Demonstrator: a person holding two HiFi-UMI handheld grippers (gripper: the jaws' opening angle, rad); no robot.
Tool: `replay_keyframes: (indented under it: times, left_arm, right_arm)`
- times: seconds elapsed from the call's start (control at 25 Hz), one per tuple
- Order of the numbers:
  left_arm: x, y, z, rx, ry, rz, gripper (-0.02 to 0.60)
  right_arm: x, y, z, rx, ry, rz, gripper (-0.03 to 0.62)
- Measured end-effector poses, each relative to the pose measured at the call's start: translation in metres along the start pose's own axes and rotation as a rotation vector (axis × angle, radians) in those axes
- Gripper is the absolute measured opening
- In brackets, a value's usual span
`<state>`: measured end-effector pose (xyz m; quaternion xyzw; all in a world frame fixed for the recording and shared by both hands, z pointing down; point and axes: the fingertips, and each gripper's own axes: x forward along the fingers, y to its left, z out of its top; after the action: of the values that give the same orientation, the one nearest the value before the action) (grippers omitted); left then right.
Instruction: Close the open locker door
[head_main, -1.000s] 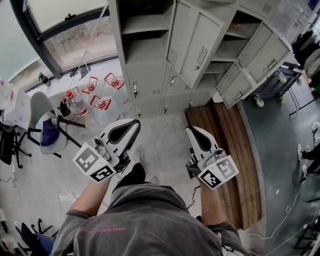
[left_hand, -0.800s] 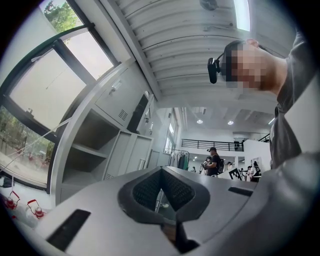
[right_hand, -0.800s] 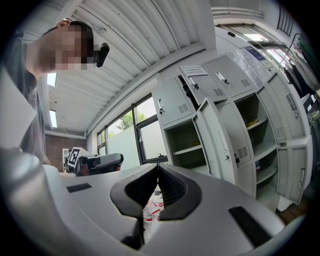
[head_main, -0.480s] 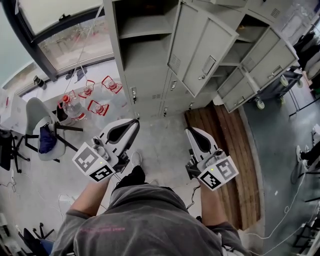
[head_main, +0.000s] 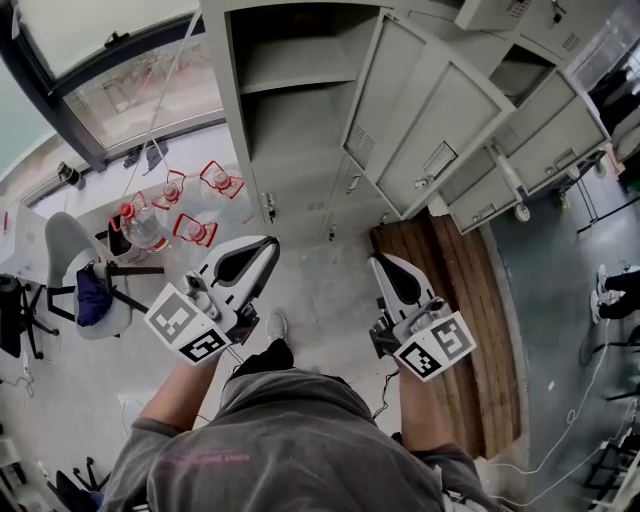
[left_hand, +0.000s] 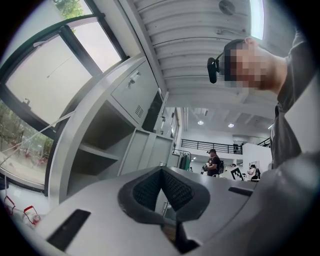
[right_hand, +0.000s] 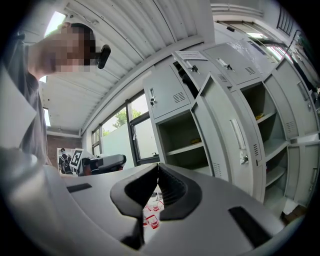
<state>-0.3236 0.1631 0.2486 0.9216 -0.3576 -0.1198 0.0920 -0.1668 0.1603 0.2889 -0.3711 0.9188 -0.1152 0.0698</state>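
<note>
At your far left a chair (head_main: 60, 250) stands near the window, with water bottles (head_main: 188, 228) on the floor just beside it. Your left gripper (head_main: 266, 248) has its jaws shut tip to tip with nothing between them, and it faces the locker (head_main: 236, 150). The locker's open bay (head_main: 300, 110), with one shelf, lies ahead of it. Your right gripper (head_main: 380, 262) is likewise closed and empty, well short of the lockers. The open door (head_main: 425, 125) stands swung out ahead and to the right of it, its handle (head_main: 438, 160) on the face towards you, apart from both grippers. Wooden boards (head_main: 470, 300) lie on the floor at right.
</note>
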Motion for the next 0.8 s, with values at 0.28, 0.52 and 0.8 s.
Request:
replay_keyframes:
  times: [0.28, 0.52, 0.8]
  left_arm:
    - [0.012, 0.048, 0.013, 0.007, 0.007, -0.027, 0.014]
    - [0.027, 0.081, 0.020, 0.009, 0.017, -0.063, 0.014]
    - [0.042, 0.107, 0.019, -0.004, 0.034, -0.101, 0.014]
  right_arm:
    - [0.046, -0.011, 0.002, -0.006, 0.001, -0.034, 0.020]
    - [0.076, -0.024, 0.006, -0.005, -0.008, -0.080, 0.020]
    - [0.095, -0.037, 0.002, 0.007, -0.013, -0.124, 0.020]
